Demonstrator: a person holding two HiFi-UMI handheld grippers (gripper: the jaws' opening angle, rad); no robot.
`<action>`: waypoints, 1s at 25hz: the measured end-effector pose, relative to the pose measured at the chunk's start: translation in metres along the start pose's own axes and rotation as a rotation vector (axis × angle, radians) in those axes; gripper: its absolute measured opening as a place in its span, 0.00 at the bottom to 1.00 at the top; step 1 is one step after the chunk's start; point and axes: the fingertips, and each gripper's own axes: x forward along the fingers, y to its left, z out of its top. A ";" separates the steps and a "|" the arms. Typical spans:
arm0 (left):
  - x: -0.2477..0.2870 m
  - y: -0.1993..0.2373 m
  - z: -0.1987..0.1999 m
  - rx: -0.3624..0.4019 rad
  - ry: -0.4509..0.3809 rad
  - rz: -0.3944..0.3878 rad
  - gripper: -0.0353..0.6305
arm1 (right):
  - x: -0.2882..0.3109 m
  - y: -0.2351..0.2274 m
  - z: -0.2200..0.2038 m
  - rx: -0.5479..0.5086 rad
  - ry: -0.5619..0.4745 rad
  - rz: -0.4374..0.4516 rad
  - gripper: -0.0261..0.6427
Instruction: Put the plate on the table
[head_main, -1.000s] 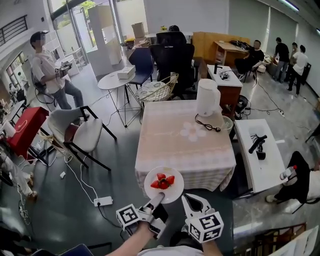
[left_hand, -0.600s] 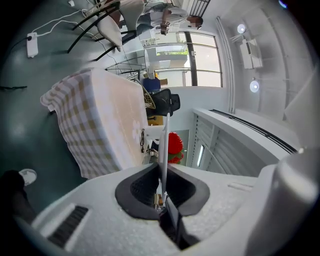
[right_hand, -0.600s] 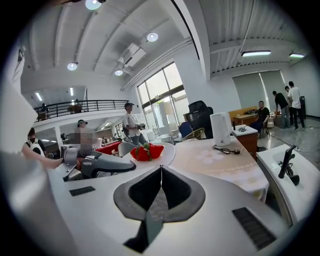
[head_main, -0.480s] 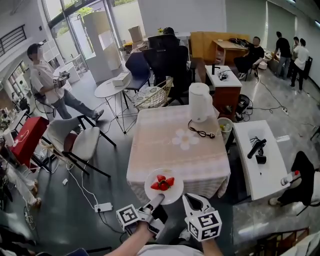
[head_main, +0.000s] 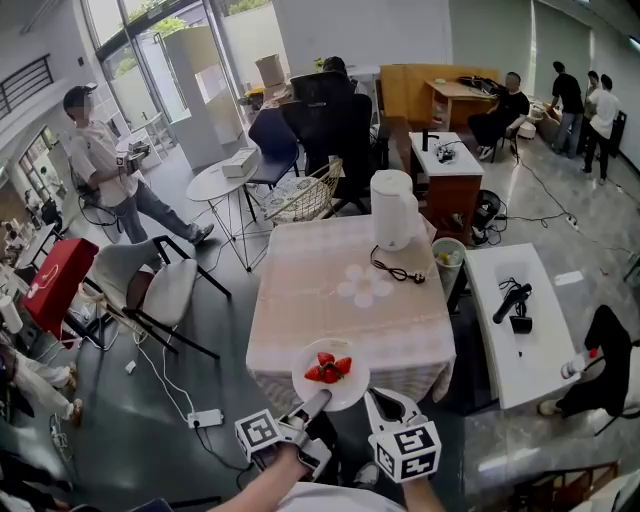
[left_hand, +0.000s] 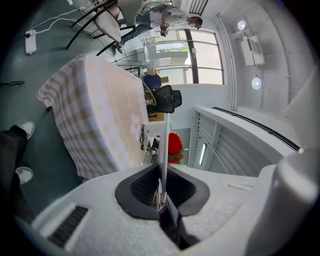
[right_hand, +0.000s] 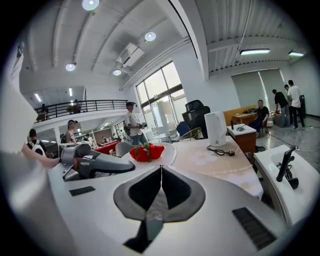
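1. Head view: your left gripper (head_main: 318, 399) is clamped on the near rim of the white plate (head_main: 350, 385). The plate carries the strawberries (head_main: 328, 367). It hangs in the air at the near edge of the table (head_main: 330, 300), not set down on the checked cloth.
2. Left gripper view: the plate shows edge-on, as a thin white line running out from between the closed jaws. Only here is the pinch on the rim plain. The berries peek out on one side of that line.
3. Right gripper view: your right gripper (right_hand: 160, 172) has its jaws pressed together with nothing between them. The plate and berries sit ahead, to the left.
4. Head view only: a white kettle (head_main: 392, 208) stands at the table's far end, with its cord (head_main: 398, 268) lying loose on the cloth beside it.
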 end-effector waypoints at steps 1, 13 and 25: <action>0.002 0.000 0.001 -0.001 0.001 0.002 0.09 | 0.002 0.000 0.001 -0.001 -0.001 0.001 0.05; 0.052 0.025 0.048 -0.044 0.049 0.015 0.09 | 0.067 -0.017 0.012 -0.025 0.043 -0.021 0.05; 0.106 0.049 0.118 -0.052 0.118 0.039 0.09 | 0.158 -0.042 0.032 -0.014 0.124 -0.048 0.05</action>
